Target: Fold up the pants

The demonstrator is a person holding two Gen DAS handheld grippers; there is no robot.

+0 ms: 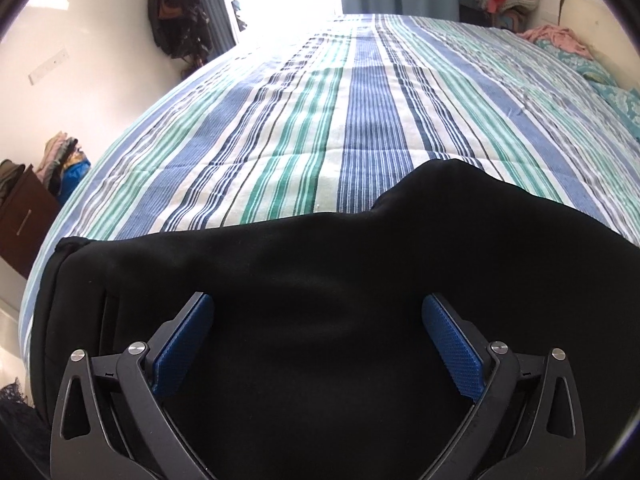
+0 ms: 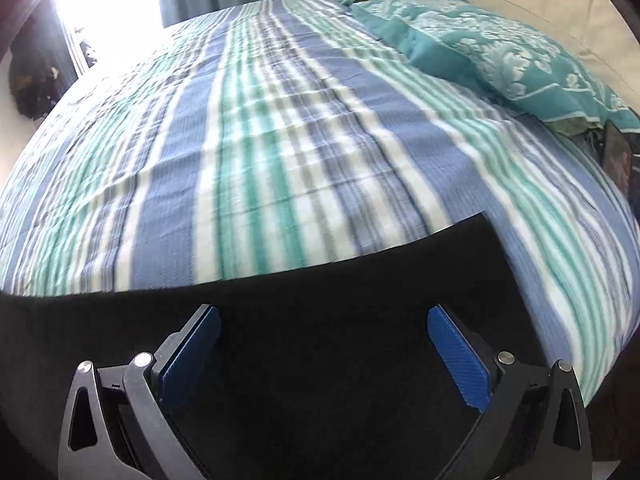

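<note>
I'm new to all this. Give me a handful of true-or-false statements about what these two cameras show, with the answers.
1. The pants are black. True.
2. The left tool is clamped shut on the fabric. False: its blue pads stand wide apart above the cloth.
3. The bedspread is striped in blue, green and white. True.
4. The right tool is open. True.
5. The pants hang from a hook on the wall. False: they lie on the bed.
6. The teal patterned pillow rests on top of the pants. False: it sits far off, near the head of the bed.
</note>
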